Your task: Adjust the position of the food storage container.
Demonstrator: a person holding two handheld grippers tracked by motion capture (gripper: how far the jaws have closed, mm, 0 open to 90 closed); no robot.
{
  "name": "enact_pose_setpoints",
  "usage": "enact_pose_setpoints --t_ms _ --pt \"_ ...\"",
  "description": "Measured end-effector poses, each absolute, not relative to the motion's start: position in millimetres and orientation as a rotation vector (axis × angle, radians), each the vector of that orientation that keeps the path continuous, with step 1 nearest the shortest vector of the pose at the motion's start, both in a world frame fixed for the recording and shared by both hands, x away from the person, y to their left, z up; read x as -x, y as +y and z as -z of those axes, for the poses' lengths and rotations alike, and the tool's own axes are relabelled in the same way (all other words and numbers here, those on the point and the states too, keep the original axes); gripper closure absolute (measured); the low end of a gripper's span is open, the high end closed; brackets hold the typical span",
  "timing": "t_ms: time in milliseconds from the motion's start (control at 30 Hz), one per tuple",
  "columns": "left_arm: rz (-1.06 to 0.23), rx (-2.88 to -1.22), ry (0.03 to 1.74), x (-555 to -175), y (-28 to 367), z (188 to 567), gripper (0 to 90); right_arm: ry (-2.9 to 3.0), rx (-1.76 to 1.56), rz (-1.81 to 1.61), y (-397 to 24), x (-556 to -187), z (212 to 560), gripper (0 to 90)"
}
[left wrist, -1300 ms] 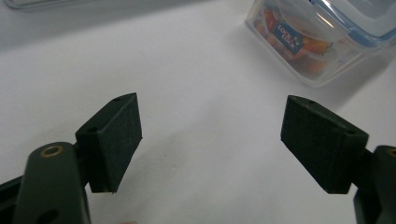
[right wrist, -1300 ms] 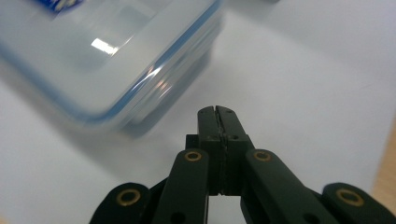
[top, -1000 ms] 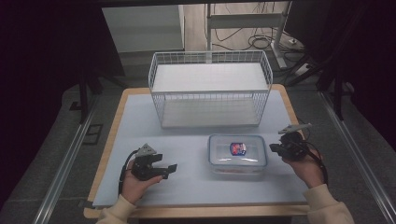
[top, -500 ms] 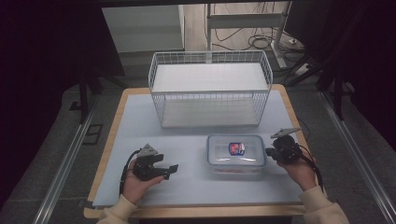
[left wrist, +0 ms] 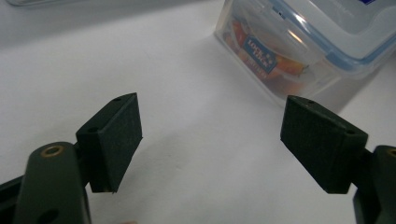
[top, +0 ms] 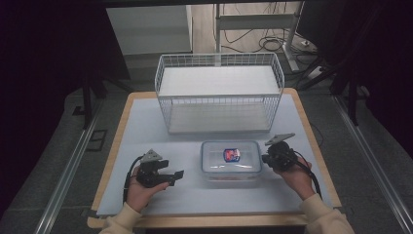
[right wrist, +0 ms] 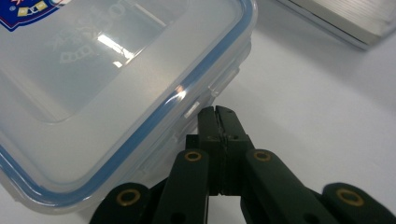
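A clear plastic food container [top: 231,160] with a blue-sealed lid and a red-blue sticker lies on the pale mat. In the right gripper view the container [right wrist: 107,79] is at the left. My right gripper [right wrist: 217,112] is shut with nothing between its jaws, and its tips sit right at the container's side latch [right wrist: 224,79]. From above, the right gripper [top: 265,158] is against the container's right end. My left gripper [top: 176,174] rests left of the container and points at it. Its jaws stand open and empty [left wrist: 210,116], and the container [left wrist: 299,42] lies a short way ahead.
A white wire basket [top: 219,92] stands behind the container at the back of the mat [top: 146,126]. The wooden table edge [top: 214,222] runs along the front. Dark floor, metal rails and cables surround the table.
My right gripper has moved left and slightly down, closing the gap to the container's right end. The left gripper and the container have stayed where they were.
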State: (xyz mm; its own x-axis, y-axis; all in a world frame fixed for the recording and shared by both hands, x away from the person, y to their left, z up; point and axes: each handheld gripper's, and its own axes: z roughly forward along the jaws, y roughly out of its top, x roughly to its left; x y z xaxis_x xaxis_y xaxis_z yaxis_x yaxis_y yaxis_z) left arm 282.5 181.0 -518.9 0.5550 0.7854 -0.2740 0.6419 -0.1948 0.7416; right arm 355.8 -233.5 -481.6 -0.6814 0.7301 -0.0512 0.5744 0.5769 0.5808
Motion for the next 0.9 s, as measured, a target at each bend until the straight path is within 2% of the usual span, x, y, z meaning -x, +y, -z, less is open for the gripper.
enact_pose_setpoints --t_ms 433,900 --pt "-0.217 -1.9 1.171 -282 189 519 20.6 2.566 -1.006 -0.814 -210 -352 484 89.9" --pt "-0.236 -1.899 1.178 -281 186 517 20.6 2.491 -1.125 -0.966 -266 -335 481 89.9"
